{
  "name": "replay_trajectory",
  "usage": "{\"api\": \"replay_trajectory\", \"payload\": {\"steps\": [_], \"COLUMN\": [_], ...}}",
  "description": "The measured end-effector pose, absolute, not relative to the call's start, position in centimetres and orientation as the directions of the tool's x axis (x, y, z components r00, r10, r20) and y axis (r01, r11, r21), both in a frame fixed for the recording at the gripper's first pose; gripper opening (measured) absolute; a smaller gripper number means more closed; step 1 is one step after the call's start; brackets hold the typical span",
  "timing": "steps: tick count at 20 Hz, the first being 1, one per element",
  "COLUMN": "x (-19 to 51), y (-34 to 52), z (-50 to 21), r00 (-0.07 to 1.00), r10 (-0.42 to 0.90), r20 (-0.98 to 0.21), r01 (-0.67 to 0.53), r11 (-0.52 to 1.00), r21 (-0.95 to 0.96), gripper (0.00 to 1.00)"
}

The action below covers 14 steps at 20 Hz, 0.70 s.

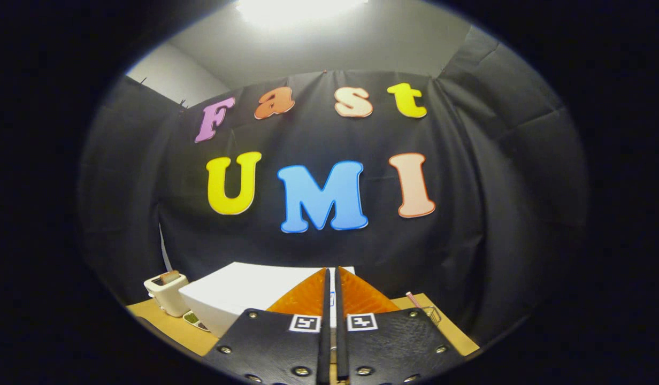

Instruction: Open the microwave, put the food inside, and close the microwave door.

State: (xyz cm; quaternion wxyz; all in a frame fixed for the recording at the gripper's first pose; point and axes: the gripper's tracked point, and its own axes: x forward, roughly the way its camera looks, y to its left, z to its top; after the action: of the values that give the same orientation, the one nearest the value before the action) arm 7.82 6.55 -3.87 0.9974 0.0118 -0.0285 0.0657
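**Entry: booth, microwave task, opening stage.**

**Step in hand.** By my reading the task has not begun in earnest: the approach to the microwave door is the step at hand. Nothing is held, and no door face or handle can be made out from this high angle.

**Gripper** (pixel 332 278). Held high over the worktop, pointing level at the booth's back wall. The jaws stand together with only a thin slit between them, and nothing is caught in it.

**Microwave** (pixel 238 294). White box, seen from above by its flat top and one side wall. It stands on the worktop below and just ahead of the jaws, reaching out to their left; the jaw tips overlap its top in the view but hang apart from it. Whether the door is shut I cannot tell.

**Food.** A small dish (pixel 194 320) with something green in it lies on the worktop at the microwave's foot, on the left, touching or nearly so. It is probably the food, though too small to be sure.

**Toaster** (pixel 167 291). Pale, with a slice standing in its slot; it sits just left of the microwave.

**Wire rack** (pixel 431 314). Small item to the right of the jaws, with a striped stick beside it; not identifiable.

**Worktop** (pixel 163 321). Tan board carrying all the above.

**Next move calls for.** Tipping the gripper down and bringing it round to the microwave's front, parting the jaws, and finding the door edge or handle, which is hidden here.
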Motion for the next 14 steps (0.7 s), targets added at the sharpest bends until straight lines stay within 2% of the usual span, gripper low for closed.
{"api": "replay_trajectory", "payload": {"steps": [1, 3, 7, 14], "x": [7.1, 5.9, 4.1, 1.8], "y": [6.7, 4.9, 3.3, 1.7], "z": [-2.4, -0.5, 2.1, 3.1], "r00": [0.989, 0.997, 0.997, 0.993], "r10": [0.138, 0.067, 0.011, -0.058], "r20": [0.055, 0.037, 0.08, 0.103], "r01": [-0.141, -0.069, -0.019, 0.057], "r11": [0.989, 0.995, 0.994, 0.998], "r21": [0.042, 0.07, 0.104, 0.011], "gripper": [0.35, 0.96, 0.99, 0.99]}}
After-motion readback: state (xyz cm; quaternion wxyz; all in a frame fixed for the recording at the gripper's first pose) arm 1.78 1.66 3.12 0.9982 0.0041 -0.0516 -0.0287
